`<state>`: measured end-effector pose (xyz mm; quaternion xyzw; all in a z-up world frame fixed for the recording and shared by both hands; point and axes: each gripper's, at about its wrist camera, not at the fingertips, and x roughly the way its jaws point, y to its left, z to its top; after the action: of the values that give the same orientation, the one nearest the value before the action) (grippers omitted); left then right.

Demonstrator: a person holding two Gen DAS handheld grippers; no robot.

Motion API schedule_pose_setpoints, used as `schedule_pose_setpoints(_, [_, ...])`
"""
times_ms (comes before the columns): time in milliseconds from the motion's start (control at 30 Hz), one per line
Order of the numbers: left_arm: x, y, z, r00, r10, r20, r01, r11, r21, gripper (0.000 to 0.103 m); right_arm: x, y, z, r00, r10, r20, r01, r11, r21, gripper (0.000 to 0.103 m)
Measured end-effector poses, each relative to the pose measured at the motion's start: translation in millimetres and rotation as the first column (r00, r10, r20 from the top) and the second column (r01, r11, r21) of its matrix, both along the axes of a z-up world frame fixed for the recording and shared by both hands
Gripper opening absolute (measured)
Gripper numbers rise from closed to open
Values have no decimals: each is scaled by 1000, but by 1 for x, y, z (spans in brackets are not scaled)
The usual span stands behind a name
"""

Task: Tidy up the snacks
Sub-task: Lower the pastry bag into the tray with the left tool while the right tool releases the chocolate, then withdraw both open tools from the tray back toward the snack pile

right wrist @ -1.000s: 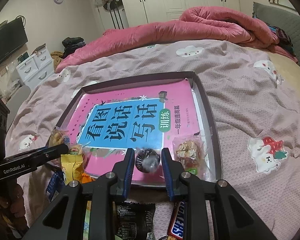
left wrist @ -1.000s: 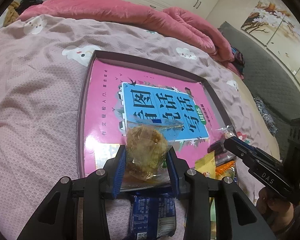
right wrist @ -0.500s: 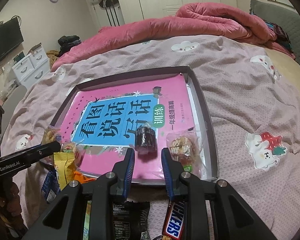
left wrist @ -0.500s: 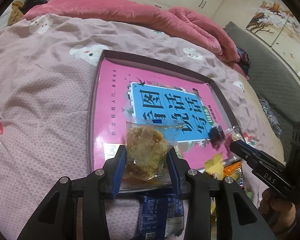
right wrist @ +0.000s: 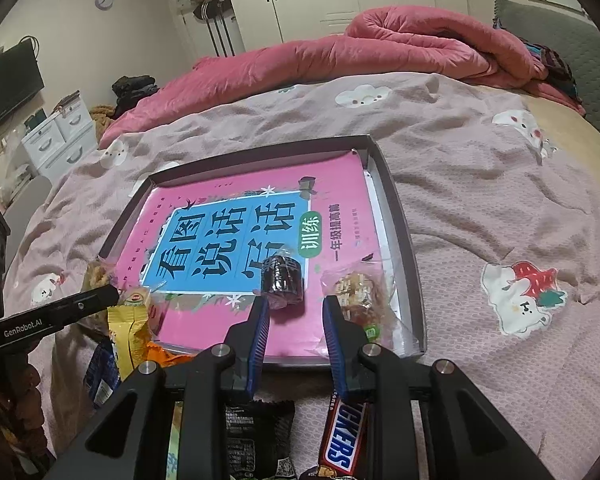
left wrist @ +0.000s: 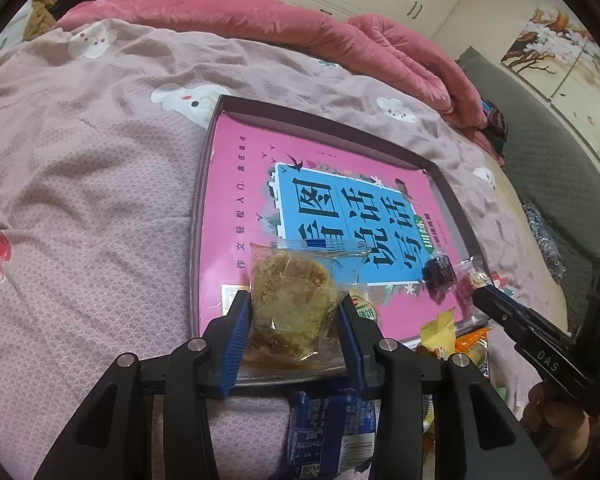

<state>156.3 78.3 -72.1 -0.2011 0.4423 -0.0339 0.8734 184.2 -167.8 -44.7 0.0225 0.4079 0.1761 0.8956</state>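
My left gripper (left wrist: 293,300) is shut on a brown crumbly pastry in a clear wrapper (left wrist: 292,292), held over the near left corner of a dark shallow tray (left wrist: 204,200). A pink and blue book (left wrist: 240,200) lines the tray. A dark round snack roll (right wrist: 282,280) lies on the book just beyond my right gripper (right wrist: 294,300), whose jaws are drawn close with nothing between them. A second wrapped pastry (right wrist: 360,292) rests in the tray's near right corner. The left gripper (right wrist: 100,296) also shows at the left of the right wrist view.
Loose snacks lie on the pink bedspread before the tray: a Snickers bar (right wrist: 342,440), a black packet (right wrist: 256,440), a yellow packet (right wrist: 128,332), a blue packet (left wrist: 332,432) and an orange one (left wrist: 470,340). A rolled pink duvet (right wrist: 380,48) lies along the far side.
The dark roll, earlier between the right fingertips, now lies on the book ahead of them as the right gripper drew back. The left gripper still grips the pastry.
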Motion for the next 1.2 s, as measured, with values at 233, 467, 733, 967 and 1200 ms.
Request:
schedule_pose_setpoints(233, [0, 1, 1, 1000, -1, 1, 1, 1000, -6, 45, -2, -4, 3, 1000, -9, 6, 9, 1000, 9, 28])
schedule_pose_setpoints(467, [-2, 2, 1, 1000, 0, 0, 0, 1000, -21, 50, -4, -7, 7, 1000, -7, 9, 6, 1000, 23, 28])
schedule_pose_setpoints(733, [-3, 2, 2, 1000, -3, -3, 3, 1000, -23, 51, -6, -8, 9, 1000, -3, 9, 3, 1000, 28, 28])
schedule_pose_setpoints(967, [-5, -1, 7, 1000, -13, 7, 13, 1000, -12, 59, -8, -9, 10, 1000, -1, 18, 1, 1000, 30, 28])
schedule_pose_setpoints(1200, [-10, 0, 14, 1000, -7, 20, 7, 1000, 2, 70, -13, -10, 14, 999, 1, 34, -2, 999, 37, 31])
